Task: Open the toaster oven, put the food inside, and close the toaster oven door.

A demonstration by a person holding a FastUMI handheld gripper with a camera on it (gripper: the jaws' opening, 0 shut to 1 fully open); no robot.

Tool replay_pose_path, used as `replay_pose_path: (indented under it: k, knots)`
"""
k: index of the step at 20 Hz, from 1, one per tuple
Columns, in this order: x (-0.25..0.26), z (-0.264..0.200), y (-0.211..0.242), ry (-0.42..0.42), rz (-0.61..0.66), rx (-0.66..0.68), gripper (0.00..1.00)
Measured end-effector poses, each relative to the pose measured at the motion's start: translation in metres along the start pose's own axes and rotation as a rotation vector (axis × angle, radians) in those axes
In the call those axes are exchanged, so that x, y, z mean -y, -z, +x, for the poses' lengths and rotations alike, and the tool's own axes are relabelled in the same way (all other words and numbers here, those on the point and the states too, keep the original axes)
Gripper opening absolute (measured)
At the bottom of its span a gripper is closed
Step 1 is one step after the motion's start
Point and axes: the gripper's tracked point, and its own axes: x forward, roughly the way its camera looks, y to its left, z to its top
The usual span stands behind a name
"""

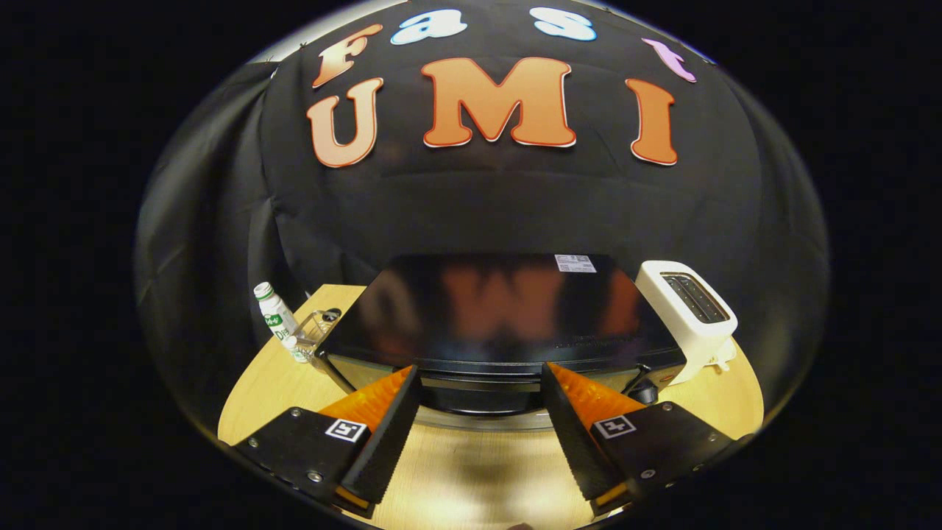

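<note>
A black toaster oven (pixel 500 309) stands on the wooden table (pixel 471 471), seen from above and in front, its glossy top reflecting the wall. Its door handle (pixel 482 383) runs along the top front edge. My gripper (pixel 482 377) is open, its two fingertips spread wide right at the handle, one to each side, with the handle just ahead of and between them. Nothing is pressed between the fingers. The oven door looks closed; its front is mostly hidden below the fingers. I see no food.
A white slot toaster (pixel 688 316) sits to the right of the oven. Left of the oven stand a small white bottle with a green cap (pixel 274 313) and a clear glass (pixel 316 327). Bare tabletop lies in front of the oven.
</note>
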Motion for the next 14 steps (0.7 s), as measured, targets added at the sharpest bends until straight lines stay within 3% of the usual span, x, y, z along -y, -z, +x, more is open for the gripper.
replay_pose_path:
  k: [3, 7, 10, 14]
  knots:
    - [-0.006, -0.015, 0.012, -0.015, -0.022, -0.027, 0.87]
    - [-0.010, -0.039, 0.049, -0.057, -0.081, -0.148, 0.87]
    - [-0.014, -0.053, 0.057, -0.087, -0.208, -0.078, 0.85]
    - [-0.013, -0.066, 0.091, -0.078, -0.290, -0.133, 0.85]
